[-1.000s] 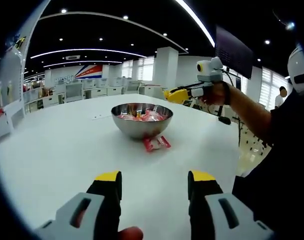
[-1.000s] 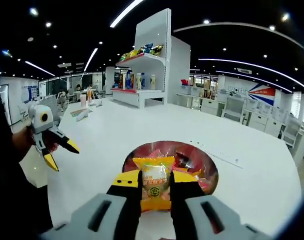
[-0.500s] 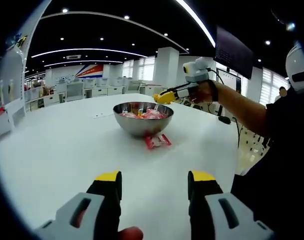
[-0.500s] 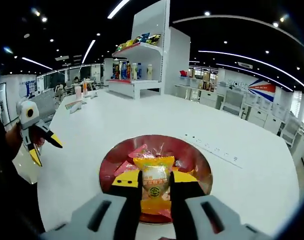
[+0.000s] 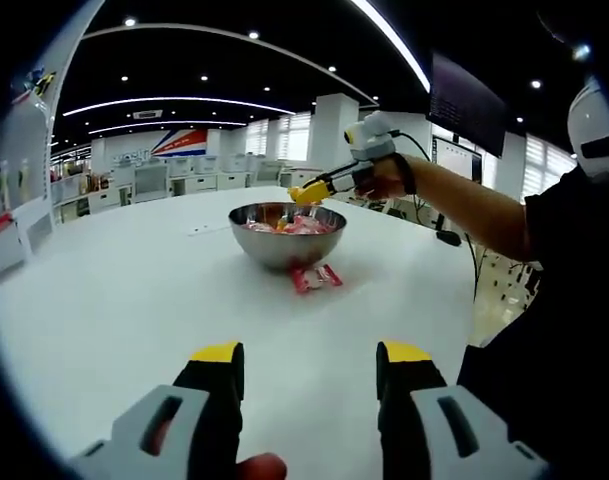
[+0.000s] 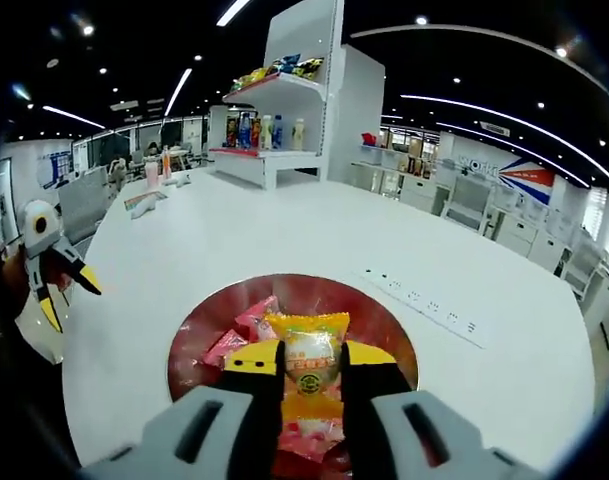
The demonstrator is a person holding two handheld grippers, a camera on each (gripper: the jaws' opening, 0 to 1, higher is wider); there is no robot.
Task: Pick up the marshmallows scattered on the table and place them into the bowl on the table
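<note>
A steel bowl [image 5: 287, 245] with pink and red marshmallow packs stands mid-table; in the right gripper view the bowl [image 6: 199, 330] lies right below the jaws. My right gripper [image 6: 311, 368] is shut on a yellow marshmallow pack [image 6: 310, 368] above the bowl's packs. From the left gripper view, the right gripper [image 5: 312, 190] hovers over the bowl's far right rim. A red-and-white marshmallow pack [image 5: 317, 279] lies on the table against the bowl's near side. My left gripper [image 5: 310, 372] is open, low over the near table; it also appears far left as the left gripper [image 6: 62, 289].
The white round table [image 5: 114, 300] spreads wide around the bowl. A person's arm and dark sleeve [image 5: 544, 250] reach in from the right. A white shelf unit [image 6: 284, 130] with bottles and snacks stands beyond the table. A flat strip [image 6: 424, 305] lies right of the bowl.
My right gripper has carried the yellow pack leftward from beside the bowl to over it. The left gripper has stayed still and open.
</note>
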